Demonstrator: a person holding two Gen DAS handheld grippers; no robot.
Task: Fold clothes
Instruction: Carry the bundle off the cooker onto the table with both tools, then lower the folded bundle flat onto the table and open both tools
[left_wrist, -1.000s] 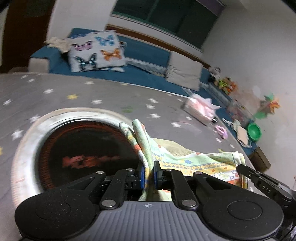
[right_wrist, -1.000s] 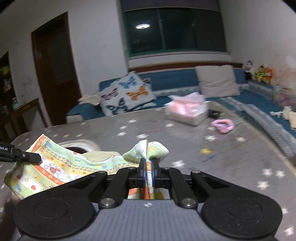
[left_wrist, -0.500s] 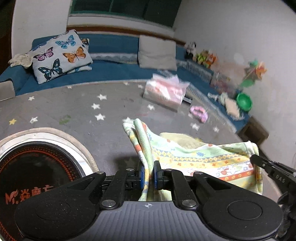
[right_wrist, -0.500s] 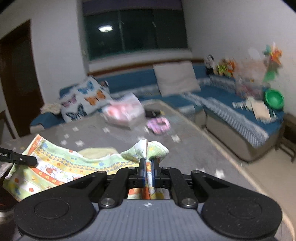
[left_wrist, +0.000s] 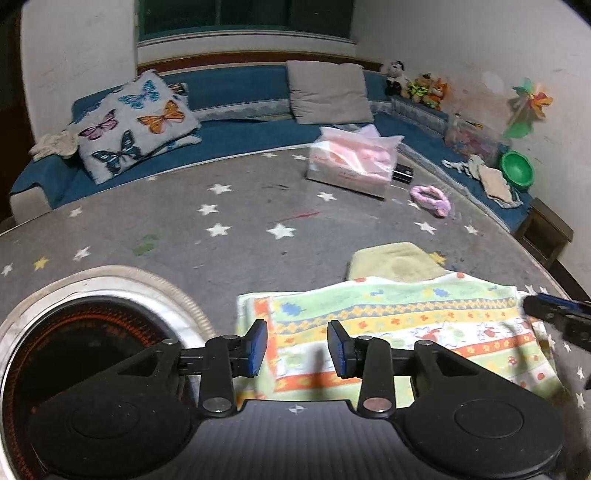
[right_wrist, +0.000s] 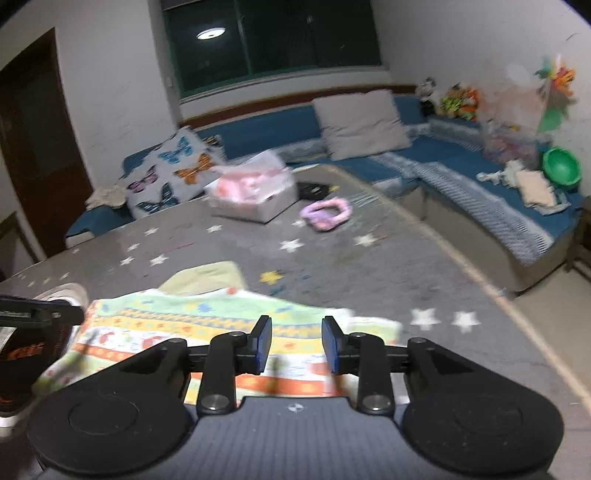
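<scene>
Dim indoor light, fisheye warp, perhaps motion-blurred.

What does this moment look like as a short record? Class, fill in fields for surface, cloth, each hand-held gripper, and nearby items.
surface: grey star-patterned table
cloth: patterned towel, lying flat, partly over a yellow-green cloth
left hand-held gripper: open, over the towel's left edge
right hand-held gripper: open, over the towel's right part
nearby items: pink tissue pack, pink scrunchie, round cooktop

L+R wrist cams | low, fwd | share cloth (left_wrist: 402, 325), sofa (right_wrist: 461, 173)
</scene>
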